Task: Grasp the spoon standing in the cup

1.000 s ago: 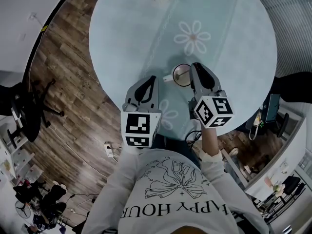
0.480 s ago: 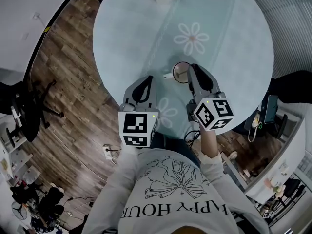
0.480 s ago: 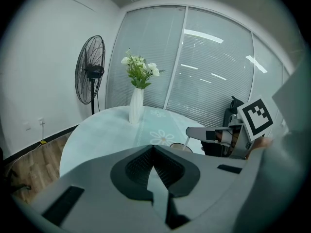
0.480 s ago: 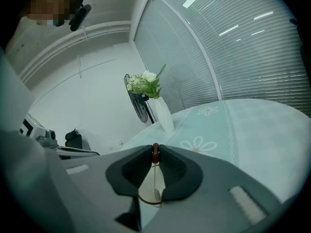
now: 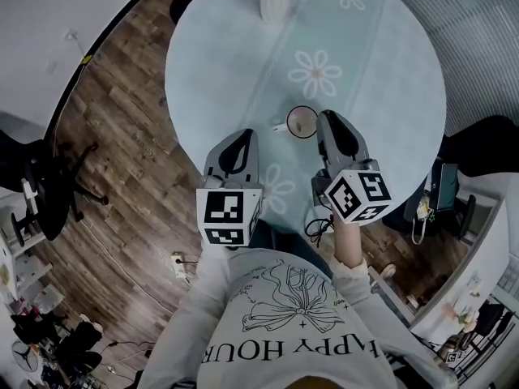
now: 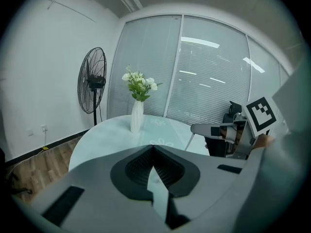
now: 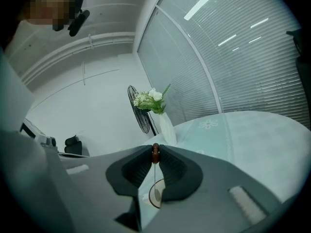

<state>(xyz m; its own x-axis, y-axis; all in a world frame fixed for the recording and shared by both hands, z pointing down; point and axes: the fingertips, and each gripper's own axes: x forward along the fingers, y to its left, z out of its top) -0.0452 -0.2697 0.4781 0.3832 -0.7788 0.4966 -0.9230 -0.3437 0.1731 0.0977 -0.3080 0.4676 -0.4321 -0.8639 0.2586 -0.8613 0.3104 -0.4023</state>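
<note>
The right gripper (image 5: 328, 124) has its jaws drawn in to a narrow gap and clamped on the spoon (image 7: 155, 154). They have just been closing, and the pads pinch the brown knob at the very top of the handle, right at the jaw tips. From that knob the thin shaft hangs straight down through the hollow between the jaws, and the spoon's bowl shows inside the dark rim of the cup (image 5: 302, 121) low in the right gripper view. Whether the bowl touches the cup cannot be made out. In the head view the cup stands on the pale flowered round table (image 5: 381, 71) near the middle of the frame, just left of the right gripper's tips, its small handle pointing left. The left gripper (image 6: 153, 146) hangs apart at lower left of the cup, its jaws pressed together on nothing. A white vase (image 5: 274, 2) of flowers stands at the table's far edge — top of the frame.
</note>
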